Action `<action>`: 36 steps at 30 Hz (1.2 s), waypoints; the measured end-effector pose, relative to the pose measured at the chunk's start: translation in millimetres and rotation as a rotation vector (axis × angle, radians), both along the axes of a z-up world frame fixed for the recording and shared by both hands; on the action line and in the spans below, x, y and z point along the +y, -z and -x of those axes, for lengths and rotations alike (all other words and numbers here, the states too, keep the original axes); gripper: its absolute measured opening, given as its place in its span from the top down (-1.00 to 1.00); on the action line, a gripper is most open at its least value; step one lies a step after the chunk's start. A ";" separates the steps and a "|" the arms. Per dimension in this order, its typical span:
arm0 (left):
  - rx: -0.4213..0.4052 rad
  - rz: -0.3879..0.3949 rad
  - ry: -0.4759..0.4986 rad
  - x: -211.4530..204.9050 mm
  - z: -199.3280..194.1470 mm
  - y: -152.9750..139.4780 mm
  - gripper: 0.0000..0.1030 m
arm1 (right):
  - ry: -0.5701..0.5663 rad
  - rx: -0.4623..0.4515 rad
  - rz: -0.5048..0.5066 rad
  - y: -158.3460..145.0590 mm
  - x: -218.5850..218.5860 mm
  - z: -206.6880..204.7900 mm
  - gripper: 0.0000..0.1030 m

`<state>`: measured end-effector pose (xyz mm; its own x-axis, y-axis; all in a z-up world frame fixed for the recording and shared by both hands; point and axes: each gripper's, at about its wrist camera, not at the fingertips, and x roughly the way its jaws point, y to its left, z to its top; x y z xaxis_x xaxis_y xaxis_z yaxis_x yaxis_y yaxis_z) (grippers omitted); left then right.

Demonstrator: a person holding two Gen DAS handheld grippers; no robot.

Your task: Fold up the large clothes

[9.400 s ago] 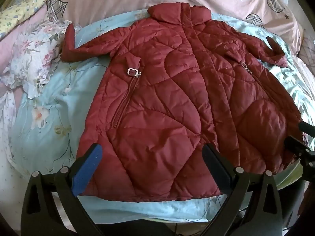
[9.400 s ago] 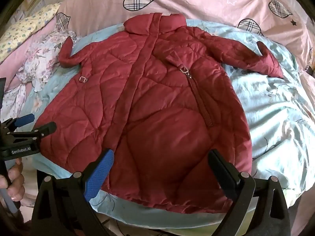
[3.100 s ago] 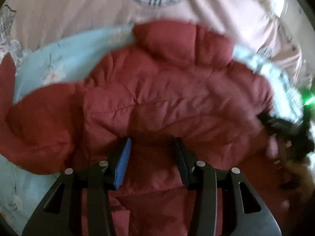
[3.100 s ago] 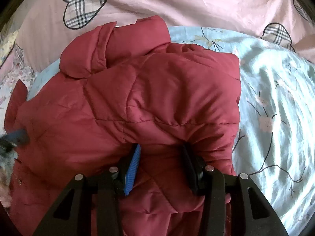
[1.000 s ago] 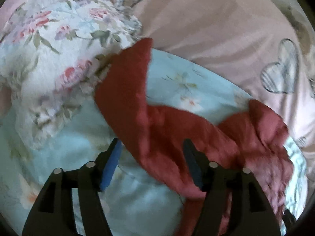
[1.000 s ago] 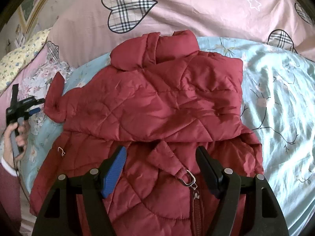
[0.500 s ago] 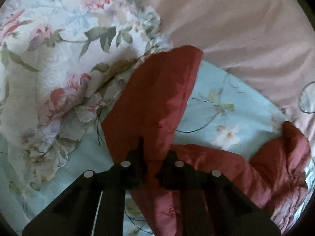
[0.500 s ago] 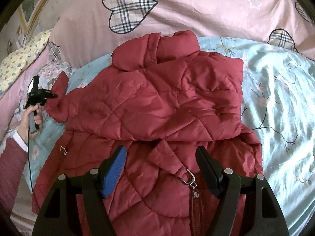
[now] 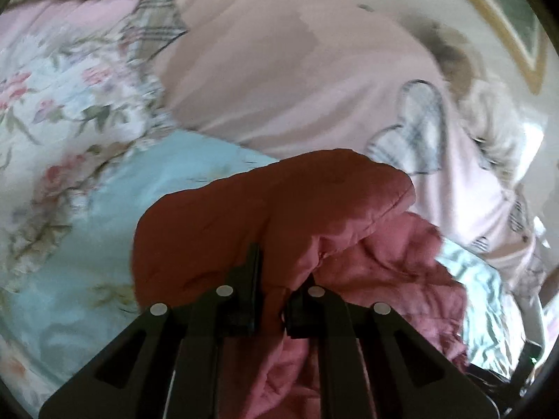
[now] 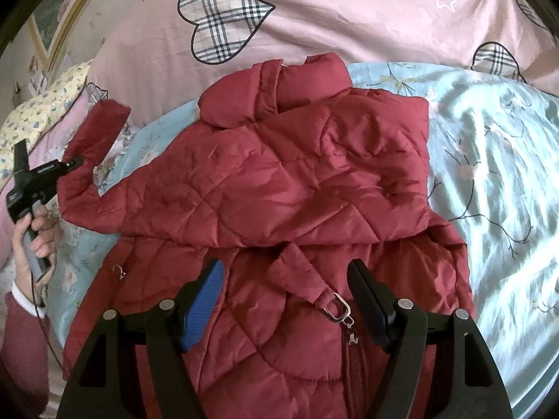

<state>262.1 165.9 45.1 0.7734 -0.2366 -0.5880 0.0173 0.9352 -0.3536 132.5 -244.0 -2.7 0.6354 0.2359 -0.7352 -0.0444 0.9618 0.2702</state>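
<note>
Red quilted coat point(image 10: 279, 181) lies front-up on the bed, on a light blue floral sheet point(image 10: 489, 160), collar toward the pink heart-print duvet point(image 10: 314, 10)

Far side of the coat looks already turned in: a flap of quilting lies across the chest, its straight edge running down beside the bare sheet. Zip pull and strap buckle point(image 10: 340, 309) sit just ahead of the right fingers

Left gripper point(image 9: 269, 291): fingers closed on the sleeve point(image 9: 265, 216), fabric pinched between them and bunched up ahead of the camera. From the right wrist view the sleeve point(image 10: 94, 146) stands lifted off the bed, cuff up, the left gripper point(image 10: 71, 164) clamped near its end. Left view is blurred, so the exact bite on the cloth is hard to read

Right gripper point(image 10: 283, 300): fingers spread wide, holding nothing, hovering above the coat's mid-front

Step in hand, as I judge it: folding the remaining sleeve inward across the body

Next move likely calls for carrying the sleeve over the chest and laying it flat on the folded flap before letting go; puffy fill may spring back, so the free right gripper could press the body down
</note>
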 end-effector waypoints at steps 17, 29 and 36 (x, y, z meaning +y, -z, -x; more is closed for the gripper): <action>-0.029 0.020 0.318 -145.3 19.7 6.0 0.84 | 0.059 -0.014 -0.140 -7.5 -30.9 7.4 -0.45; 0.032 0.007 0.412 -216.6 18.0 42.9 0.84 | 0.117 -0.047 -0.401 -8.0 -61.8 -20.9 -0.48; 0.030 -0.012 0.434 -224.3 21.1 48.6 0.84 | 0.143 -0.017 -0.696 18.9 -79.4 -64.2 -0.48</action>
